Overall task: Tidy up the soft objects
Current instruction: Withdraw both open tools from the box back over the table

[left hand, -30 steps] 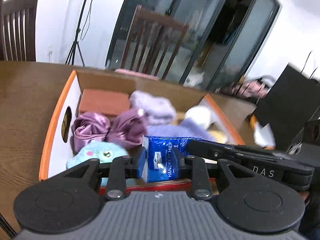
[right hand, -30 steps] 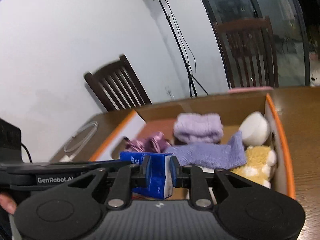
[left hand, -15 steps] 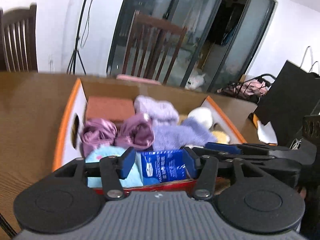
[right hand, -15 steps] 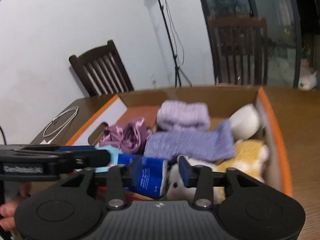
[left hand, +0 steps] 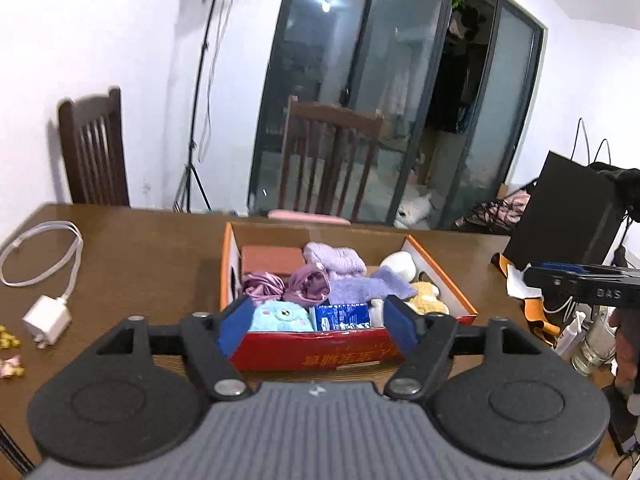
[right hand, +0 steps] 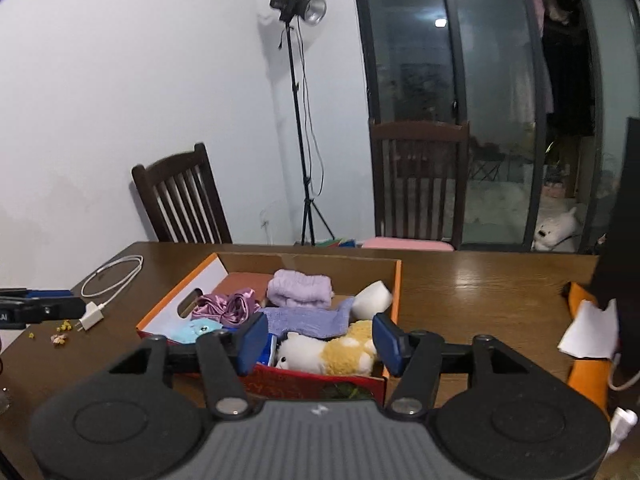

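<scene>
Both grippers hang short of the near red wall of the open orange-rimmed cardboard box (left hand: 312, 354), the left gripper (left hand: 316, 326) and the right gripper (right hand: 317, 338) each with blue-padded jaws that have just been spreading and now stand wide apart with nothing between them. Ahead of them, just inside that near wall, the blue plastic tissue pack (left hand: 342, 316) lies between one turquoise plush toy (left hand: 280, 317) and one white-and-yellow plush animal (right hand: 328, 354). Beyond lie two shiny purple satin scrunchies (left hand: 286, 285), one folded lilac towel (right hand: 300, 289), one flat lavender cloth (right hand: 304, 320) and one white foam block (right hand: 372, 300), with bare brown wooden table (right hand: 480, 300) free on both sides of the box.
</scene>
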`<state>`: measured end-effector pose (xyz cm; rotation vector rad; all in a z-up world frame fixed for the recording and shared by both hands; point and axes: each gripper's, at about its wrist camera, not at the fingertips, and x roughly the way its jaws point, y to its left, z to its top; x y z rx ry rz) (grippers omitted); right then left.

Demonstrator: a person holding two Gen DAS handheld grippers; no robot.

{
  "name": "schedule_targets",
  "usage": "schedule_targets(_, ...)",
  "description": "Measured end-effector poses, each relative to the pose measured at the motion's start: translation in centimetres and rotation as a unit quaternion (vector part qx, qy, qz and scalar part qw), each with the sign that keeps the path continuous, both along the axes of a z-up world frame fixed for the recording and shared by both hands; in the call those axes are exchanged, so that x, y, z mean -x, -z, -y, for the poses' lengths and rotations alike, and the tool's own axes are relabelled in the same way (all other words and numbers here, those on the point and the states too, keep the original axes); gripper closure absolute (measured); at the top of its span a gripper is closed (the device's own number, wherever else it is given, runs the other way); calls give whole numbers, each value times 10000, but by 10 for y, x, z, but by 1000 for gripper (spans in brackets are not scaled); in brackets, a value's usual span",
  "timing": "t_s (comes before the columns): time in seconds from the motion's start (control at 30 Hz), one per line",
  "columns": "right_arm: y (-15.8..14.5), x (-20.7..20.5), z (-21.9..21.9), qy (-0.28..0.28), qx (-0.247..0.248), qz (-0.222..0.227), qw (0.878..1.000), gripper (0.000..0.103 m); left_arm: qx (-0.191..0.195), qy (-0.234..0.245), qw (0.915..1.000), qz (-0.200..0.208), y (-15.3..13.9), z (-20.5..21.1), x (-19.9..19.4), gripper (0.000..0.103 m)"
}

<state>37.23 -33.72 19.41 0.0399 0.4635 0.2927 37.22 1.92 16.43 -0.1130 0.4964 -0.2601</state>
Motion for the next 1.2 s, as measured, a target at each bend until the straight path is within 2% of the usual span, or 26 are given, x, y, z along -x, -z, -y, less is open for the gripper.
schedule_targets(0.07, -2, 23, 0, 101, 34, 340, 9994, 25, 29, -130, 9994, 321, 3, -1, 24, 11)
schedule_targets(0.13, 3, 51, 1, 268, -54, 836, 9961, 15, 29, -268, 9972, 705, 13, 0, 53, 5)
schedule_targets(0.17, 7, 64, 0, 289, -71, 1029, 9942, 14, 14, -340, 9957, 858, 18, 0, 66, 0)
schedule_targets(0.27, 28, 94, -2, 280, -77, 1233, 9919, 11, -128, -645, 9906, 1196, 32, 2, 106, 0)
schedule_targets(0.33, 44, 110, -5, 284, -135, 1198, 9923, 9, -237, -790, 9875, 1343, 45, 5, 128, 0)
schedule_targets(0.43, 72, 137, -13, 261, -172, 989, 9946, 9, -269, -916, 9876, 1248, 69, 5, 161, 0)
schedule_targets(0.53, 105, 164, -22, 138, -107, 635, 9978, 8, -322, -1091, 9895, 891, 99, 2, 189, 0)
schedule_targets(0.63, 131, 182, -27, 179, -118, 87, 9997, 8, -316, -1162, 9914, 509, 119, -4, 207, 0)
schedule_targets(0.73, 144, 195, -33, 19, -103, -195, 9998, 9, -242, -1288, 9907, 378, 125, -14, 207, 0)
schedule_targets(0.83, 145, 200, -42, -46, 63, -94, 9999, 8, -187, -1424, 9889, 370, 122, -20, 199, 0)
schedule_targets(1.1, 145, 183, -49, -60, -52, -160, 9998, 9, -247, -1463, 9881, 417, 129, -8, 154, 0)
schedule_targets(1.13, 143, 177, -49, -43, -76, -188, 9998, 9, -218, -1437, 9886, 398, 130, -6, 143, 2)
schedule_targets(1.2, 141, 167, -50, -28, -138, -207, 9997, 9, -214, -1439, 9890, 284, 132, -3, 120, 13)
